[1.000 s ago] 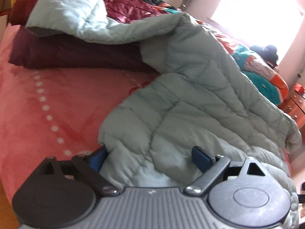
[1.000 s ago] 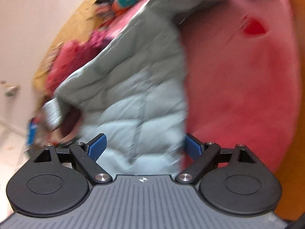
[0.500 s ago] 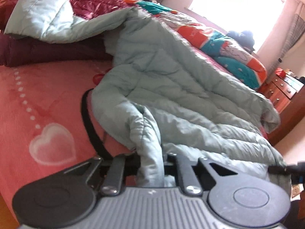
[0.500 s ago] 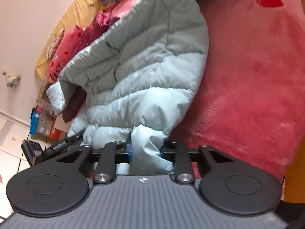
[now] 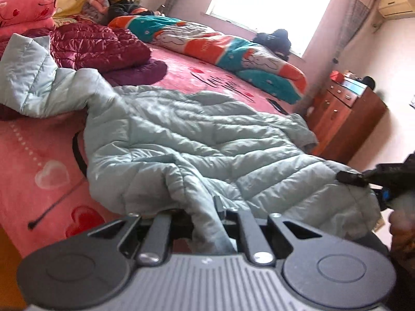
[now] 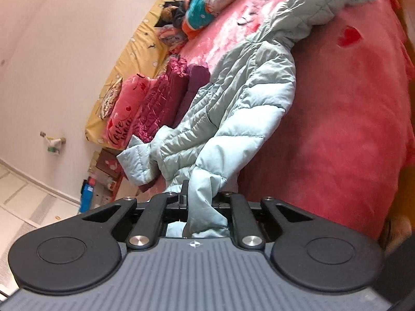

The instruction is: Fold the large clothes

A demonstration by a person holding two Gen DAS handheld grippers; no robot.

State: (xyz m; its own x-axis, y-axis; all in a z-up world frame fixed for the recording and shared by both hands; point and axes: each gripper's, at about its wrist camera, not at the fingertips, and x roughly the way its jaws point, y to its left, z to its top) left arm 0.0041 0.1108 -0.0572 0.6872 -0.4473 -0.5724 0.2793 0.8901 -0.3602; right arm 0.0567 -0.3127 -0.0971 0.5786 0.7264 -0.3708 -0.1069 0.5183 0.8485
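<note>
A maroon jacket lies upper left, a striped quilt top centre, a wooden dresser at right, on a pink bedspread

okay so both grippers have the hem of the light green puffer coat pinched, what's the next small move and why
Probably lift both ends and carry the hem toward the collar. The left gripper and right gripper are each shut on a bunched edge of the puffer coat, whose body lies spread lengthwise on the pink blanket, unfolded.

Home bedroom: bed, quilt, dresser.
</note>
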